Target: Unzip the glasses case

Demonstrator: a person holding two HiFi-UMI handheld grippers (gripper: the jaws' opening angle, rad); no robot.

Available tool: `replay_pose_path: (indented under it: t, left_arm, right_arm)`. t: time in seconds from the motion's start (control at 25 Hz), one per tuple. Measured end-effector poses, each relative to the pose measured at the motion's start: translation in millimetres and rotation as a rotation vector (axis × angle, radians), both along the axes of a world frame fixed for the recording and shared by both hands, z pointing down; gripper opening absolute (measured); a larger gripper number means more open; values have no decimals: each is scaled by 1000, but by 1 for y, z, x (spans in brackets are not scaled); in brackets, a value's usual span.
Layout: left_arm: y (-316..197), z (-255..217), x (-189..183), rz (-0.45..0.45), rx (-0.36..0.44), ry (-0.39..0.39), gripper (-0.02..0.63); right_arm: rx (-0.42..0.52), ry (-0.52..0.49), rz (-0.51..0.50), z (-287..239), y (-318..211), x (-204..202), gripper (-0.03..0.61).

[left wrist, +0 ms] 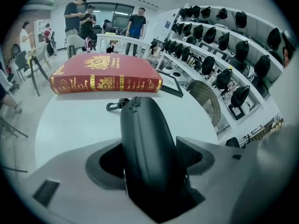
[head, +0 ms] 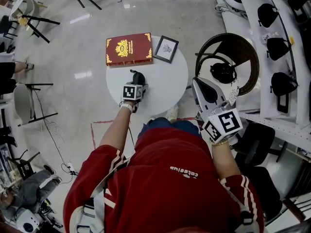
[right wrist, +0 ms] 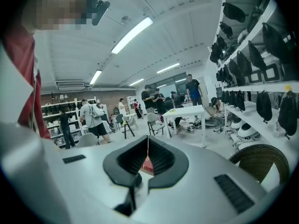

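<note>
My left gripper swallows the near end of the black glasses case, clamped lower centre above the round white table; its zip pull is unclear. My right gripper is closed and empty.

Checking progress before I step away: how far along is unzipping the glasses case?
Done: left gripper clamps the glasses case on the round table. In hand: nothing yet; right gripper is shut, empty, away from the case. Remaining: zipper looks closed; all the unzipping.
</note>
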State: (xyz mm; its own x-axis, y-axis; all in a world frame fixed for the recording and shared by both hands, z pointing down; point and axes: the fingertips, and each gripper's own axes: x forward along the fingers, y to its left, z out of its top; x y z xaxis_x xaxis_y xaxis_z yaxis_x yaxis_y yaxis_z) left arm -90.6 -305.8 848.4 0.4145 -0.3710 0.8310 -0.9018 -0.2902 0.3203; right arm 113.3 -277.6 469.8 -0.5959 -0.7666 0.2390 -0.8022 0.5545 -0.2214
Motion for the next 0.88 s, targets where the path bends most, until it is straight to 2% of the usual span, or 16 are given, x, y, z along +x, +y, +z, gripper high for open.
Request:
replay_pose_path:
  t: [0.28,0.56,0.72,0.88]
  left_arm:
    - [-4,-16,-6,-6,-28,39,290]
    - [-14,-60,-10,-13,92,105,284]
    - [-17,-87,-13,-65,125,192,281]
    - [-13,-119,-15,-67,169,250,276]
  right_arm:
    - [-4,-7,1,-4,1,-4,15]
    - [22,-4,-12,-18,10,-15,15]
    - [42,-4,-21,-26,17,-24,15]
    - [64,12,-38,-34,25,-33,15]
